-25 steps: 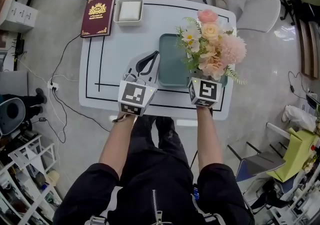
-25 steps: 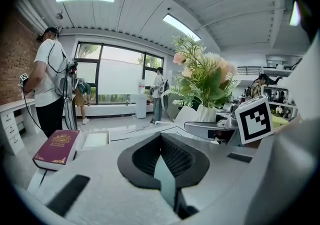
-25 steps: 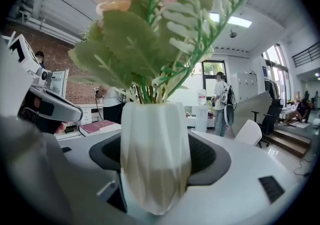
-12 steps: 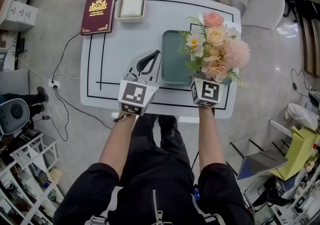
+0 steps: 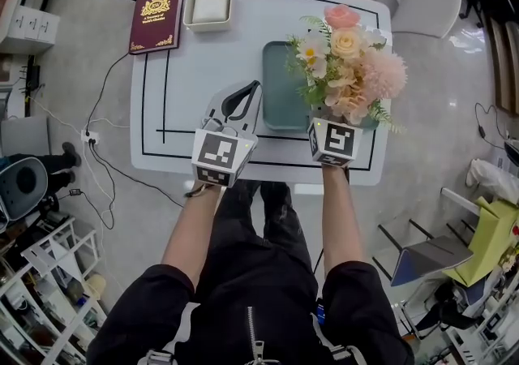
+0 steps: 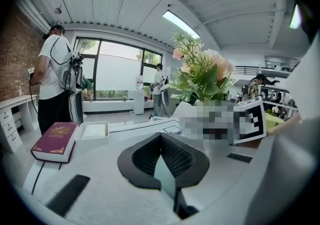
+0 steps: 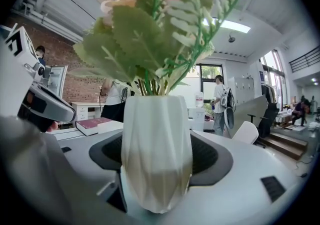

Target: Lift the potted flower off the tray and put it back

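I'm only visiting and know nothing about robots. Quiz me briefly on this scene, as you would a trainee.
1. True or false: the left gripper is shut and empty.
2. The right gripper is clamped on: A) a coffee mug B) the white faceted pot of pink and cream flowers C) a pair of scissors.
3. Fill in: the maroon hardcover book lies at the white table's far-____ corner.
Key: 1 true; 2 B; 3 left.

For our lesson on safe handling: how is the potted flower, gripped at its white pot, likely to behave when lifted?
Probably top-heavy: the bouquet spreads far wider than the white pot that the right gripper clamps, so it may tip. The faceted pot looks smooth, so possibly slippery.
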